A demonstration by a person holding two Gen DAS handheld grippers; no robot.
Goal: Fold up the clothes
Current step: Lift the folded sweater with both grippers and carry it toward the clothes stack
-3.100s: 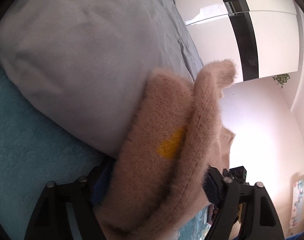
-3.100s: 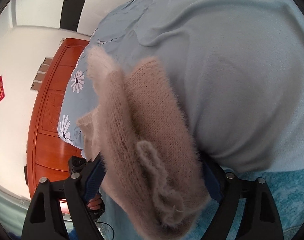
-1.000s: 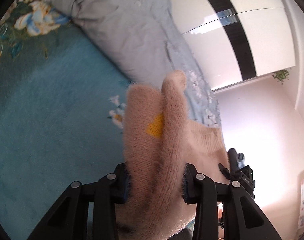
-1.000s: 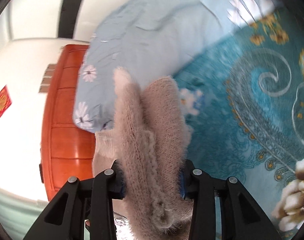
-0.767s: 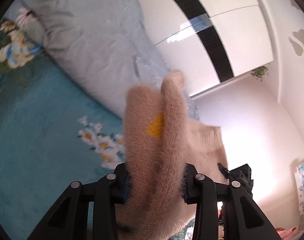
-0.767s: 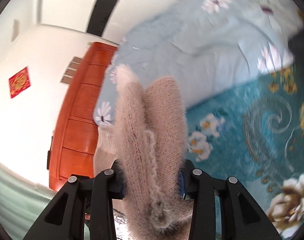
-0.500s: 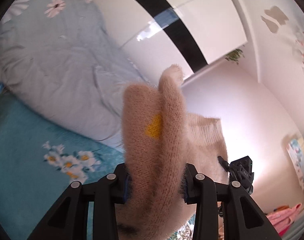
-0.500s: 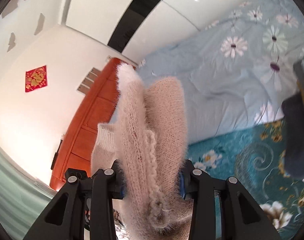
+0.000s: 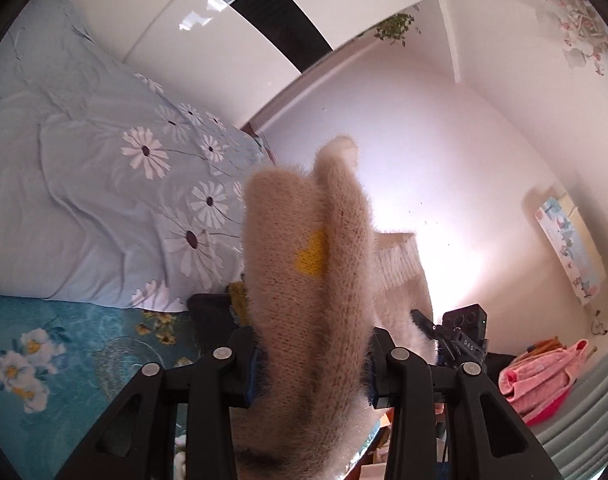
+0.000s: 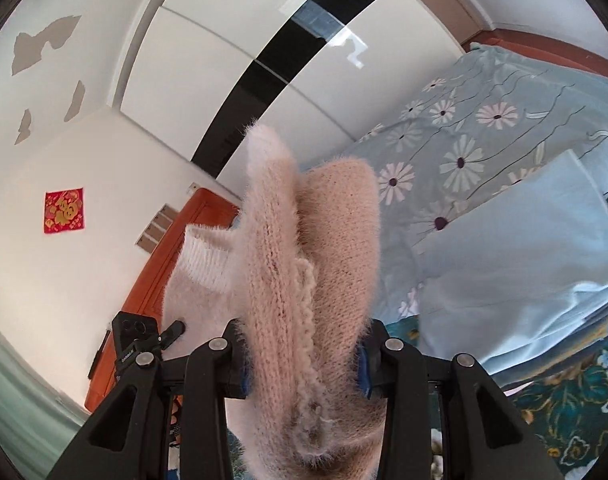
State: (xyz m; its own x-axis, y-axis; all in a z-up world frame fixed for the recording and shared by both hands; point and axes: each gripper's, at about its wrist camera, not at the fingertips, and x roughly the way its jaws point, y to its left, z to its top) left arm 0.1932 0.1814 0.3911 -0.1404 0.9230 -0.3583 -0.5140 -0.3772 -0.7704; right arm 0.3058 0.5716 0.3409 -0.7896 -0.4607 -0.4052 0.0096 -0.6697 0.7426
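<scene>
A fuzzy beige knit sweater (image 9: 304,280) with a small yellow patch fills the middle of the left wrist view, bunched into thick folds. My left gripper (image 9: 312,364) is shut on it. The same sweater (image 10: 304,280) shows in the right wrist view with a white ribbed cuff at its left, and my right gripper (image 10: 306,360) is shut on it too. Both grippers hold it up in the air, pointing towards the walls and the head of the bed. Each gripper shows in the other's view, at the sweater's far side.
A light blue daisy-print duvet (image 9: 124,184) and a plain blue pillow (image 10: 524,248) lie on a teal floral bedspread (image 9: 44,360). A dark folded garment (image 9: 210,306) lies at the duvet's edge. Pink clothes (image 9: 540,376) sit at the right. An orange wooden headboard (image 10: 160,280) stands behind.
Both grippers have lifted and tilted upwards with the sweater still held; the views swung from the bedspread to the duvet, walls and wardrobe.
</scene>
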